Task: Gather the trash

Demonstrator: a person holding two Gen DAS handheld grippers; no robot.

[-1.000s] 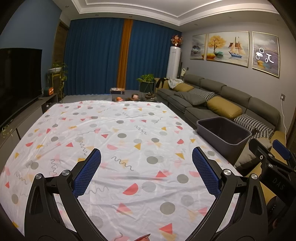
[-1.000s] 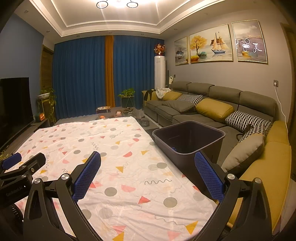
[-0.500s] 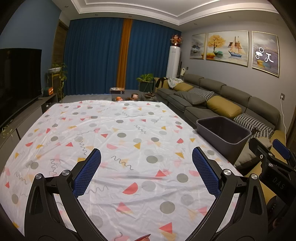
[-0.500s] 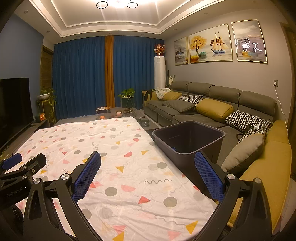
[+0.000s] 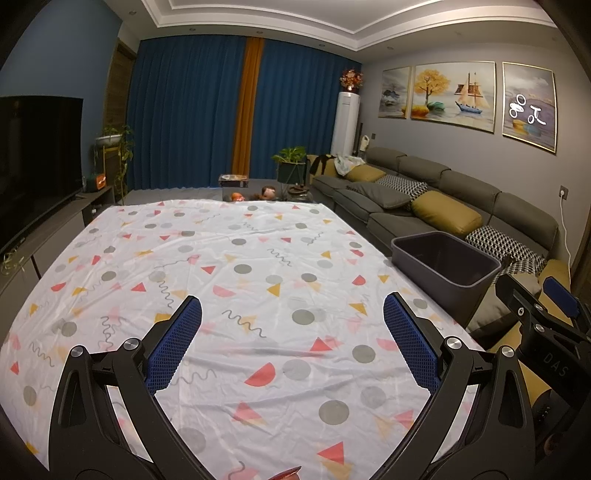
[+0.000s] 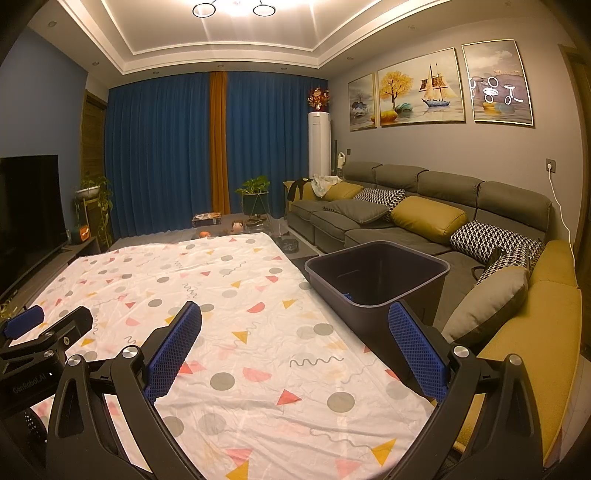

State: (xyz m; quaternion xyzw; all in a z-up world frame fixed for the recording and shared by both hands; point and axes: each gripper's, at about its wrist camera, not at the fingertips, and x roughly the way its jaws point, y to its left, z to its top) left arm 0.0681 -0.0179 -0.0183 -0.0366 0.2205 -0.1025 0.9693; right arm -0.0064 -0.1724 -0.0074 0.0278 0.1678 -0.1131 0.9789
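Left gripper (image 5: 292, 343) hovering level above patterned sheet (image 5: 236, 266), pointing toward 12 o'clock; jaws gaping wide, holding nothing; right gripper (image 6: 294, 347) hovering likewise over sheet's edge, jaws spread wide, gripping nothing; dark bin (image 6: 376, 280) standing at 1 o'clock beside sheet, fronting sofa (image 6: 424, 206); small blue scrap (image 6: 347, 295) lying inside bin.

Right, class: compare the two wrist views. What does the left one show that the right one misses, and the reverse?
Left wrist only: a small red item at the bottom edge, too cropped to identify.

Right wrist only: the ceiling lights, and a blue scrap inside the bin.

Both: the patterned sheet, the dark bin, the sofa, and both grippers, left gripper and right gripper, open and empty.
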